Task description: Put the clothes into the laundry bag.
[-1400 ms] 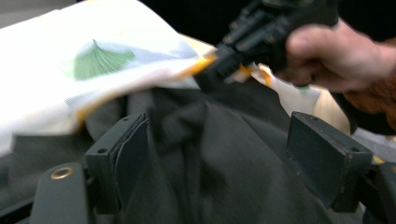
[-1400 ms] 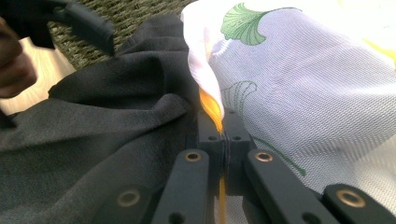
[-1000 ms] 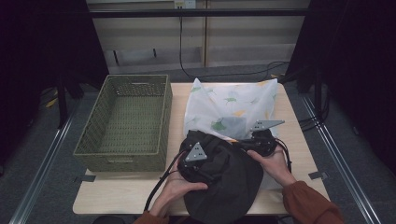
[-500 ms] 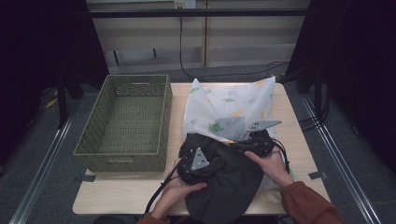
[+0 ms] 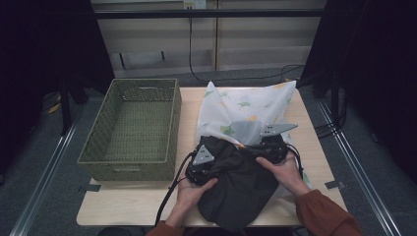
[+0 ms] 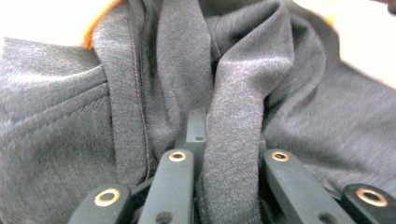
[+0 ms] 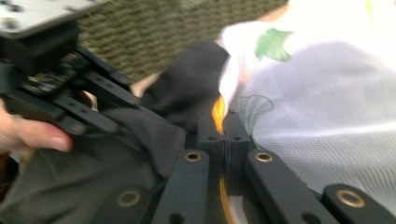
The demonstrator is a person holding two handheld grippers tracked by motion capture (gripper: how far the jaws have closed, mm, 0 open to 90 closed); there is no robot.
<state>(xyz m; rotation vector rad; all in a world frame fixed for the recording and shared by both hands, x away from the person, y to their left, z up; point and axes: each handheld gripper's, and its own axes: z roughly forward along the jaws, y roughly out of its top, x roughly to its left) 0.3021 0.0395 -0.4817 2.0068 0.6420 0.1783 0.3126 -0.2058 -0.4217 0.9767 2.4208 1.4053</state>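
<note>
A dark grey garment (image 5: pixel 236 191) lies bunched at the table's near edge, its far end at the mouth of a white mesh bag (image 5: pixel 246 105) printed with green and yellow leaves. My left gripper (image 5: pixel 206 147) is shut on a fold of the garment (image 6: pixel 56 154), which runs up between the jaws of the left gripper (image 6: pixel 229 135). My right gripper (image 5: pixel 246 146) is shut on the bag's orange-trimmed edge, as the right gripper (image 7: pixel 223 130) close-up shows, with mesh bag (image 7: pixel 317 116) to its right and garment (image 7: pixel 70 186) to its left.
A green woven basket (image 5: pixel 128 162) stands on the left half of the wooden table (image 5: pixel 133 201), and the basket (image 7: pixel 177 32) also lies behind the left hand in the right gripper view. Cables trail from both grippers toward the person.
The left gripper dipped toward the person, then came back up with the garment. The bag's near left edge has drawn in and bunched. The right gripper has barely moved.
</note>
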